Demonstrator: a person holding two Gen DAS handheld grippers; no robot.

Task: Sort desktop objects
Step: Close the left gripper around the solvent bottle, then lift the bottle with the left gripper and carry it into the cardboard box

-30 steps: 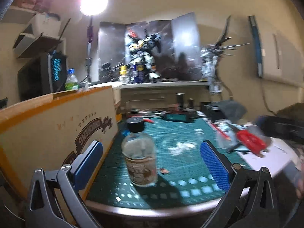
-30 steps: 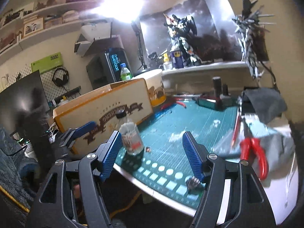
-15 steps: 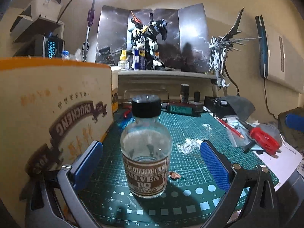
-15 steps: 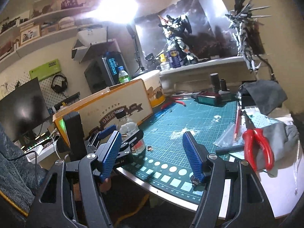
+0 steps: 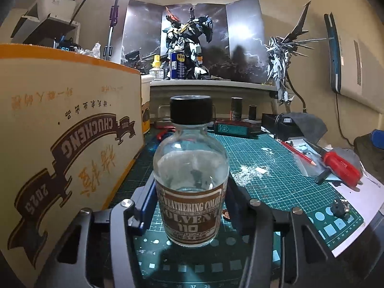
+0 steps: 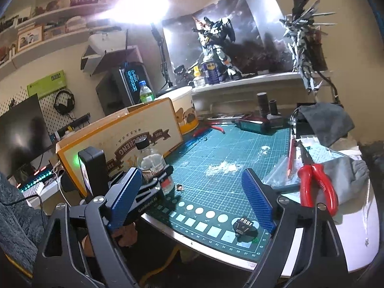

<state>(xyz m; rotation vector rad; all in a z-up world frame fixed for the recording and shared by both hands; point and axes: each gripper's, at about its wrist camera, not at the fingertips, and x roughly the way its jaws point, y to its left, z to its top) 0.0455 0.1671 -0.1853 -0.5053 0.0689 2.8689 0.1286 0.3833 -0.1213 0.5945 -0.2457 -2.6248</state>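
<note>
A clear glass solvent bottle (image 5: 190, 180) with a black cap and brown label stands on the green cutting mat (image 5: 264, 168). My left gripper (image 5: 189, 206) is shut on the bottle, its blue pads pressed on both sides of the label. The right wrist view shows the same bottle (image 6: 153, 163) held in the left gripper (image 6: 156, 180) at the mat's near left corner. My right gripper (image 6: 192, 196) is open and empty, in front of the mat's near edge.
A cream and orange carton (image 5: 60, 156) stands close on the bottle's left. Red-handled pliers (image 6: 316, 187), a red pencil (image 6: 291, 153) and a grey cloth (image 6: 352, 177) lie at the right. A small black part (image 6: 243, 225) lies on the mat's near edge. White debris (image 6: 223, 166) marks the mat's middle.
My left gripper moved forward around the bottle and closed on it. My right gripper stayed open and shifted only slightly.
</note>
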